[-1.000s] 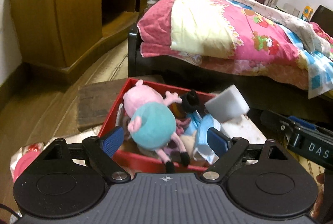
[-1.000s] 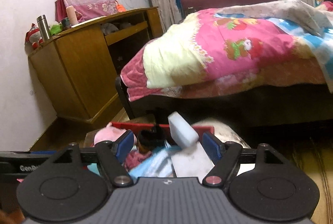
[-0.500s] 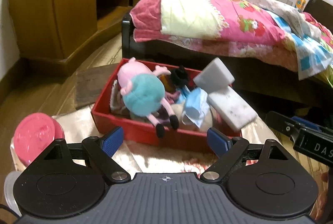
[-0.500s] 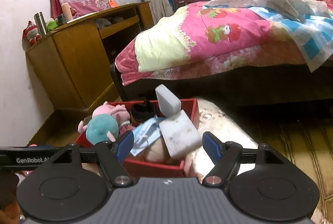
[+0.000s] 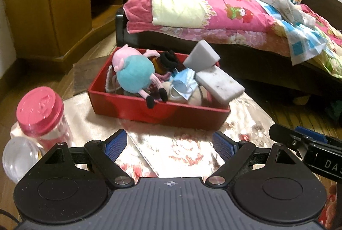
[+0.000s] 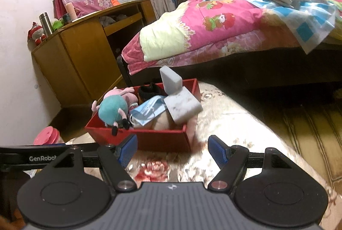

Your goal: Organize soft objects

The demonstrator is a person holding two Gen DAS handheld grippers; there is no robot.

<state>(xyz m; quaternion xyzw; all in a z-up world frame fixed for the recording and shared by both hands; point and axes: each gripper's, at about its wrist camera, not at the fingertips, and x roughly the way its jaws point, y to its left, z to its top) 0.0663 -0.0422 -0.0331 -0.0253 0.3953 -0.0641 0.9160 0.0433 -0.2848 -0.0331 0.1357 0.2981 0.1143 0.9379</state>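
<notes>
A bedroom floor scene is seen from two hand-held grippers, described from left to right. At the far left of the left wrist view, a clear plastic jar with a pink lid (image 5: 40, 108) is stood on a pale floral cloth (image 5: 183, 150) spread over the floor. Behind it, a brown wooden cabinet with open shelves (image 5: 64, 5) is set against the wall. Near the middle, an open red rectangular box (image 5: 158, 111) is placed on the cloth, well beyond both sets of fingertips. Inside it, at the left end, a pink pig plush toy in a teal dress (image 5: 133, 73) is laid with its black feet hanging over the front wall. Beside the toy, a crumpled light blue face mask (image 5: 183, 84) is seen, and at the right end two grey-white sponge blocks (image 5: 220, 84) are stacked, the upper one tilted and the lower one jutting over the rim. Behind the box, a bed covered with a pink cartoon-print quilt (image 5: 224, 7) is seen. The left gripper (image 5: 171, 147) is held with its blue pads spread wide, nothing between them. The right gripper (image 6: 173, 150) is held partly apart, also empty, and its edge is seen at the right of the left wrist view.
</notes>
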